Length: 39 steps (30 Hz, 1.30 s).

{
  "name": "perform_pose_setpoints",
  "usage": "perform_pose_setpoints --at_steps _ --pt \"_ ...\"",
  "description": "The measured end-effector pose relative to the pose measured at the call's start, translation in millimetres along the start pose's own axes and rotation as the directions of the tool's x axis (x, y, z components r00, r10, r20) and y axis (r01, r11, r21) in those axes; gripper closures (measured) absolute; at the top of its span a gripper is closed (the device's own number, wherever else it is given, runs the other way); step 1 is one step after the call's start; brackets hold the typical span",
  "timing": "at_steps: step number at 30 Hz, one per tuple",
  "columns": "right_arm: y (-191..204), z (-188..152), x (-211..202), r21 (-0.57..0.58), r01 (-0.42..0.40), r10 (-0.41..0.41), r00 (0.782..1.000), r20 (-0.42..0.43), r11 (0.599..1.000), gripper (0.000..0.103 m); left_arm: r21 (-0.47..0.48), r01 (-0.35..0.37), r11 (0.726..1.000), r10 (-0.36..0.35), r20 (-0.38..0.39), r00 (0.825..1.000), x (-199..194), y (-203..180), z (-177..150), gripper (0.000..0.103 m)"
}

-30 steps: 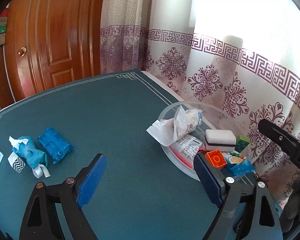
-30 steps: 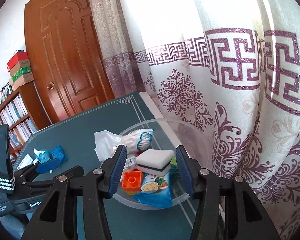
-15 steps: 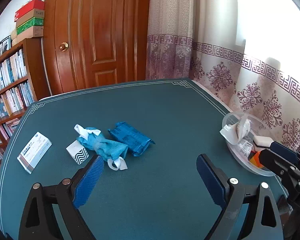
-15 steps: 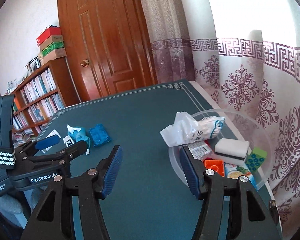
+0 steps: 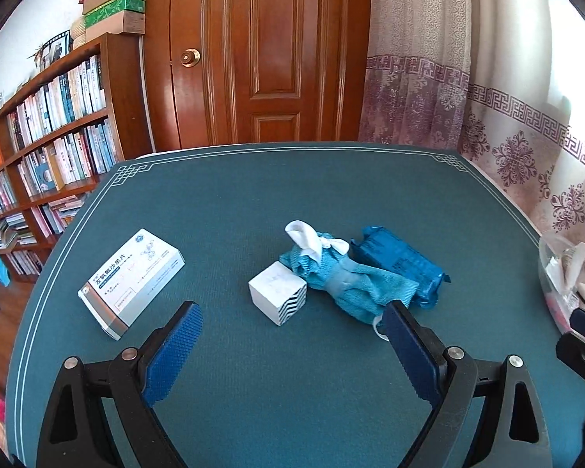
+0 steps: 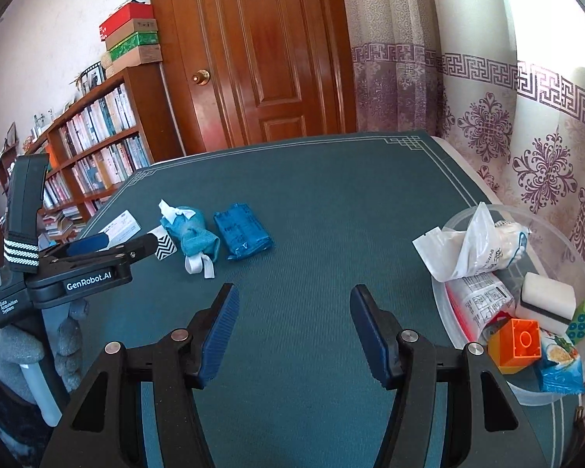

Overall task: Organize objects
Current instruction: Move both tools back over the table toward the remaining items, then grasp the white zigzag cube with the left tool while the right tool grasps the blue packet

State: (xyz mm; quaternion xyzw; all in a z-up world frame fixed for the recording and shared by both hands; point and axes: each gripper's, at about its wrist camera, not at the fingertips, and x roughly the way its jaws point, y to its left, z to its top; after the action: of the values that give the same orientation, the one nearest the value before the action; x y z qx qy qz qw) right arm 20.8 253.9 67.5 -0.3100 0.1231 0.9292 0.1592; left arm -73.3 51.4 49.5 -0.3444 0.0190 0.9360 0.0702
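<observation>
Left wrist view: left claw gapes wide, empty, above the tabletop.
Right claw has just been opening, nothing between its jaws; cube, cloth, packet just ahead, box left, bowl right.

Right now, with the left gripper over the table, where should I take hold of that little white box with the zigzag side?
Grip the white box across its two plain upright sides, coming down from above with the open left gripper. It sits flat and blocky, narrower than the jaws. Approach from the near side, since the teal cloth bundle appears to crowd its far right corner.
</observation>
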Motion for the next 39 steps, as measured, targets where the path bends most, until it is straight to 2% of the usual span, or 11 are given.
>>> perform_pose_setpoints --at_steps 7,17,20,24,31,39 --pt "1.9 -2.0 23.7 0.012 0.001 0.0 0.999 -0.05 1.0 0.042 -0.006 -0.024 1.0 0.023 -0.061 0.998 35.0 13.7 2.4 0.022" --pt "7.3 5.4 56.3 0.017 0.001 0.001 0.995 -0.097 1.0 0.042 -0.02 0.004 1.0 -0.007 -0.114 0.993 62.6 11.7 5.2 0.045" --pt "10.4 12.3 70.3 0.02 -0.001 0.003 0.994 -0.106 1.0 0.042 -0.026 0.025 0.999 -0.028 -0.116 0.993 63.6 13.2 4.6 0.059" --pt "17.9 23.8 89.0 0.022 -0.014 0.017 0.992 -0.122 1.0 0.042 -0.052 0.047 0.998 -0.052 -0.103 0.993 59.5 18.7 3.0 0.059" --pt "39.1 43.0 118.7 -0.04 -0.019 0.013 0.991 -0.136 0.999 0.042 -0.079 0.075 0.994 -0.079 -0.044 0.996 46.0 25.1 1.7 0.059" --pt "62.4 56.2 147.6 -0.119 -0.04 0.019 0.985 -0.17 0.992 0.042 -0.168 0.08 0.983 -0.084 -0.018 0.996 43.1 41.6 2.3 0.059"
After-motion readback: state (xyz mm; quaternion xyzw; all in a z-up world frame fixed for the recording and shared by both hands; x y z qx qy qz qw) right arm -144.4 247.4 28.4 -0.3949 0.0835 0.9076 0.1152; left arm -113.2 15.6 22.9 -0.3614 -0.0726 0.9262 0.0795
